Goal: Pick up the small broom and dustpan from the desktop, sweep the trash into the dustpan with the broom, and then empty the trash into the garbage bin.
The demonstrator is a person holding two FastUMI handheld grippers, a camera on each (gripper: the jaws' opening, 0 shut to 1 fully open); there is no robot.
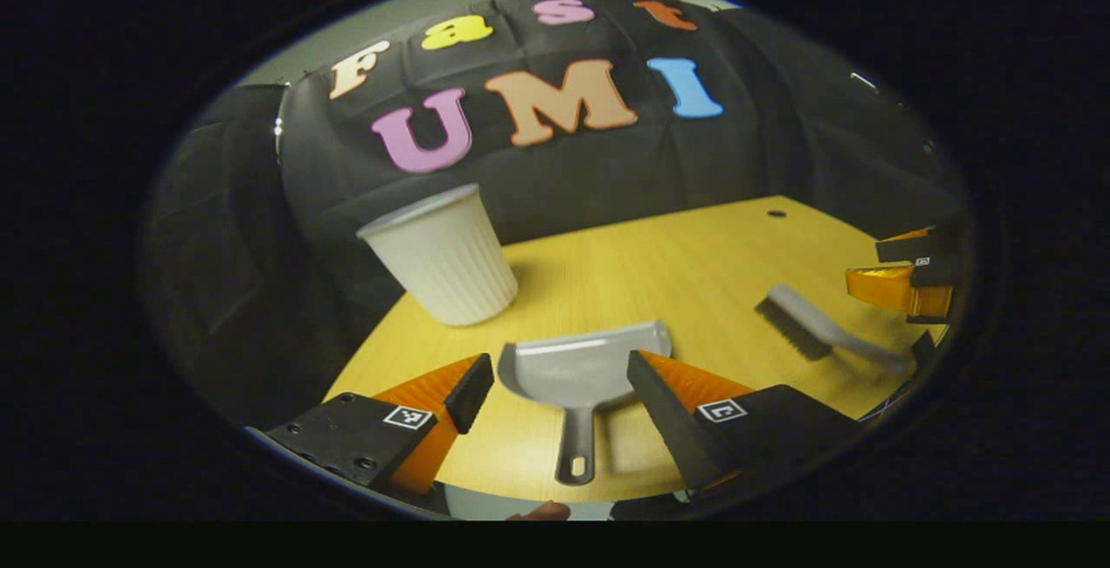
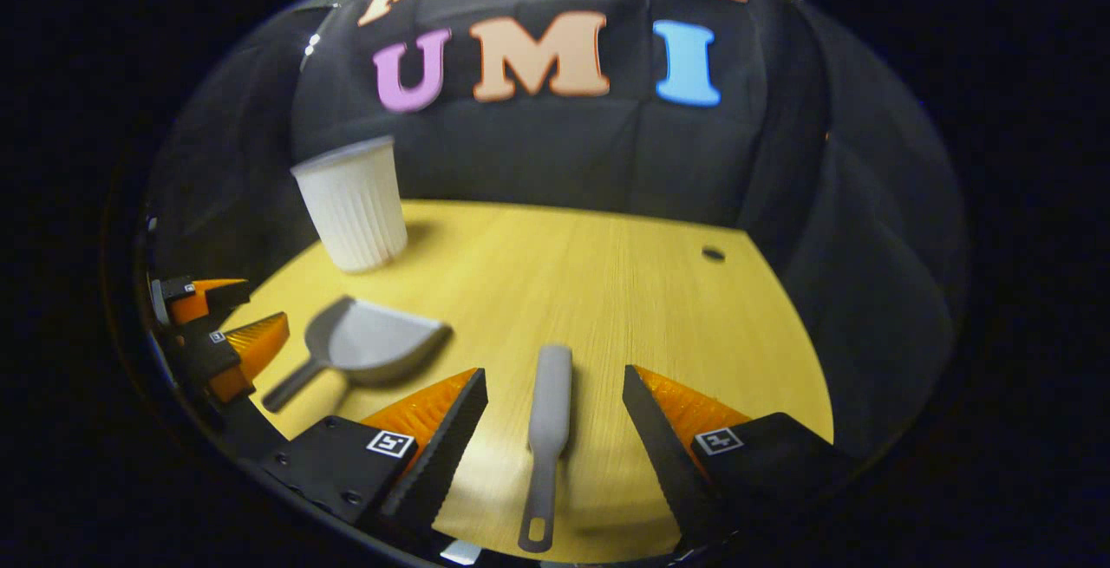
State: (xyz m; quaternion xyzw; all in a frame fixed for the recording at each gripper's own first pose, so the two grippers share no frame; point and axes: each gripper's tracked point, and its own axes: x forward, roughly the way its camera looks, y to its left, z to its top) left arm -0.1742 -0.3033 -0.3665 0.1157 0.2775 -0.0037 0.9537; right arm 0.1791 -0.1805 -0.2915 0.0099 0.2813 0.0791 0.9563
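Observation:
A grey dustpan (image 1: 583,368) lies flat on the yellow desktop (image 1: 659,264), handle toward me, between the fingers of my open left gripper (image 1: 559,375). A small grey broom (image 2: 548,421) lies lengthwise between the fingers of my open right gripper (image 2: 555,394), its handle end nearest the camera. In the left gripper view the broom (image 1: 815,329) sits at the right, bristles down, with the right gripper (image 1: 902,286) just beyond it. In the right gripper view the dustpan (image 2: 368,344) rests at the left, the left gripper (image 2: 217,325) beside its handle. Neither gripper touches anything.
A white ribbed bin (image 1: 442,256) stands upright at the desk's far left edge, also seen as the bin (image 2: 353,202) in the right gripper view. A small dark hole (image 2: 713,253) marks the desktop's far right. Black cloth walls surround the desk.

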